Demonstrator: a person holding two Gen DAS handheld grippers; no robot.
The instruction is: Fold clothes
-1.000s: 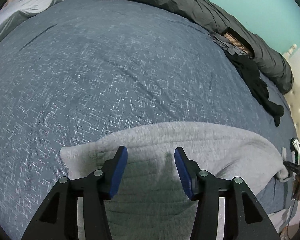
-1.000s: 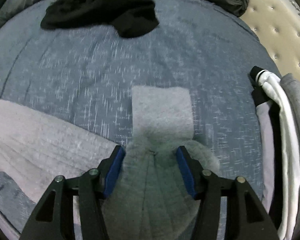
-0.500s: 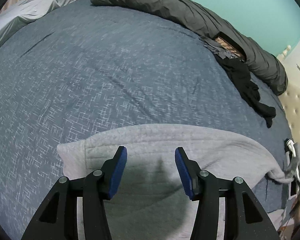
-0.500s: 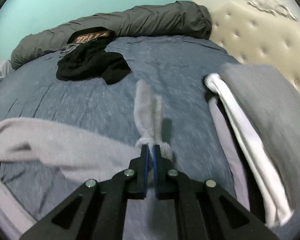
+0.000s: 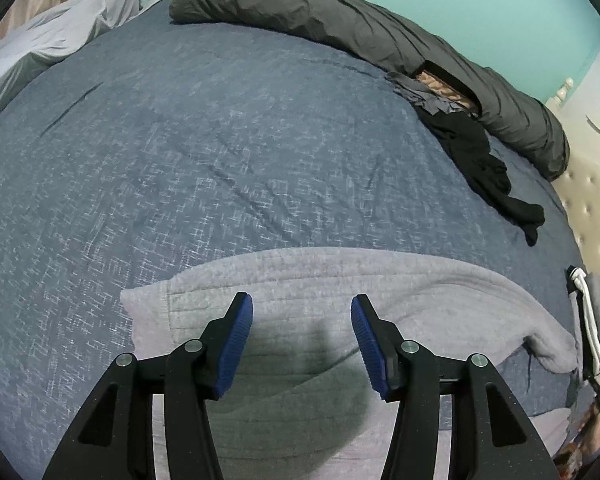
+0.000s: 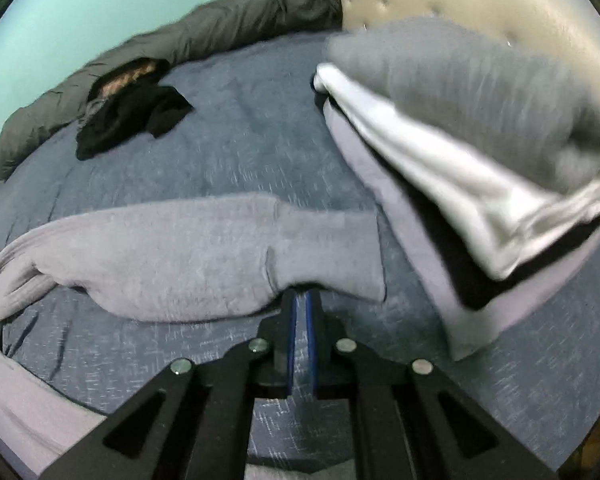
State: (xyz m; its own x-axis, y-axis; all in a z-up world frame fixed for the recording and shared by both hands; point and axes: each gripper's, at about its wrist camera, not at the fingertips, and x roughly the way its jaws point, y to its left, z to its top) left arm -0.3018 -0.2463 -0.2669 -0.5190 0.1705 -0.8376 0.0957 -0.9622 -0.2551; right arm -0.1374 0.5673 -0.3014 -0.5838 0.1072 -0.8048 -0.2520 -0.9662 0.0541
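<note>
Grey sweatshirt (image 5: 340,292) spread on bed (image 5: 220,160), body at lower centre of left-wrist frame. Left tongs (image 5: 302,340) spread, opening a bit more, over the body; nothing pinched, pads look clear of cloth.

Right tongs (image 6: 300,312) pressed together on sleeve (image 6: 220,256) edge, near cuff seam. Sleeve's long axis runs left–right across mid frame, cuff end to right, shoulder end trailing off lower left toward body. Folded stack (image 6: 480,168) sits upper right, just beside cuff.

Judgement: right hand has the fold; sleeve must go leftward across body, away from stack.
</note>
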